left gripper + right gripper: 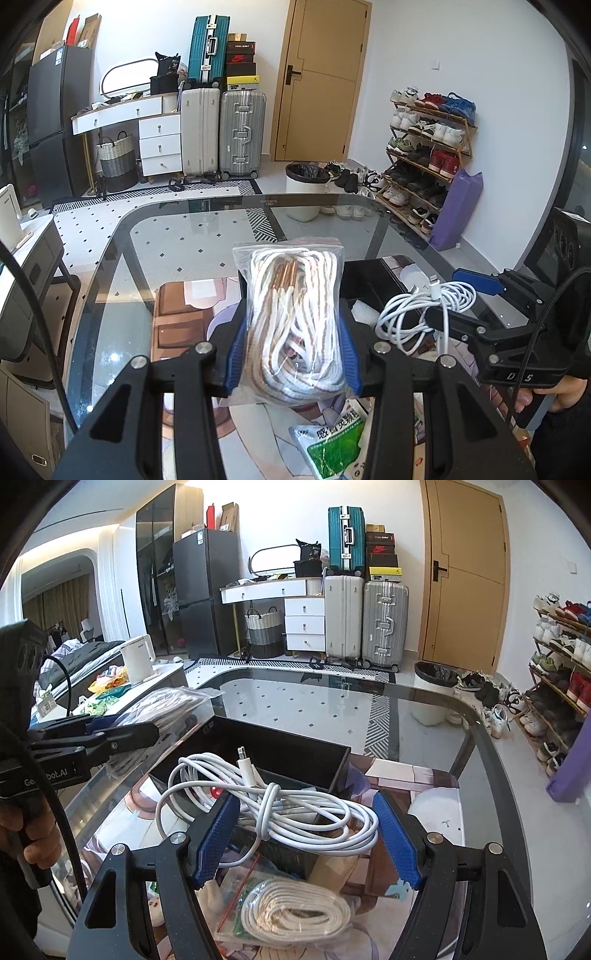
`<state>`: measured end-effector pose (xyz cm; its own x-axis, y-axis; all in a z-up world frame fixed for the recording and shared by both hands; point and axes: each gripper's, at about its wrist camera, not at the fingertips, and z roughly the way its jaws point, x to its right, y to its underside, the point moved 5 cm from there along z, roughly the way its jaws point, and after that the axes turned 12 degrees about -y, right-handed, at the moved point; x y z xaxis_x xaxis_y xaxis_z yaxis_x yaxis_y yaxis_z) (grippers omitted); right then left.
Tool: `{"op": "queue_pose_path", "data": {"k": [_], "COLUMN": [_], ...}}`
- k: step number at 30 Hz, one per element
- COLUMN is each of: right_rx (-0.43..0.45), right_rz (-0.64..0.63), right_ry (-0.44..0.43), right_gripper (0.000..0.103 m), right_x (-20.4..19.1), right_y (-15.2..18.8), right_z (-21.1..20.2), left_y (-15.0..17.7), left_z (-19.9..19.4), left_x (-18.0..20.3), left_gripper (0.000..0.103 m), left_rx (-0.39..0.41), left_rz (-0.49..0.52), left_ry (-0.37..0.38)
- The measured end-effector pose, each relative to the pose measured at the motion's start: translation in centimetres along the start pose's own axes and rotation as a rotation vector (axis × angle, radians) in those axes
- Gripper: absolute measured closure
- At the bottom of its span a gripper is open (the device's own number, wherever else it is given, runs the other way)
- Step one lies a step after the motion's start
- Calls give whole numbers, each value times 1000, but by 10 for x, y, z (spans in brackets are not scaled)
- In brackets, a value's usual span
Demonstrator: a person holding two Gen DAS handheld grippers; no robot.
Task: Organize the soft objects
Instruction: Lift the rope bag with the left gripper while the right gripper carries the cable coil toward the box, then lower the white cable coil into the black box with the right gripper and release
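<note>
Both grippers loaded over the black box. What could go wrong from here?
1. The white charging cable hangs in loose loops between wide-set fingers of the right gripper; how firmly it is held cannot be told, so a loop may slip or snag the black box rim.
2. The left gripper squeezes a slick plastic bag of laces; it could slide out.
3. The grippers are close together and may collide at the box.

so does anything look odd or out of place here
The white charging cable is a loose tangle draped over the black box's rim, loops hanging outside, between the right gripper's spread fingers. Nothing looks spilled or damaged.
</note>
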<state>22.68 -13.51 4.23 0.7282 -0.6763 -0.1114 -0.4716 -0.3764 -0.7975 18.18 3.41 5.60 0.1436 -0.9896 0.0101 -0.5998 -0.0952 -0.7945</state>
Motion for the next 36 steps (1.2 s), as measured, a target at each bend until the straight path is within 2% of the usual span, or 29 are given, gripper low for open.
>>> {"op": "queue_pose_path", "data": {"k": [15,36], "right_rx": [-46,-66], "right_rz": [-65,-148], "right_ry": [21,14], "right_gripper": [27,27], "right_x": [1,-6], "right_y": [-12,-19], "right_z": [36,63], "left_y": [-11,-14], "left_z": [25,35], "left_x": [9,14], "left_gripper": [61,61], "left_rx": [-33,-39], "left_rz": [3,32], "left_ry": [23,41]}}
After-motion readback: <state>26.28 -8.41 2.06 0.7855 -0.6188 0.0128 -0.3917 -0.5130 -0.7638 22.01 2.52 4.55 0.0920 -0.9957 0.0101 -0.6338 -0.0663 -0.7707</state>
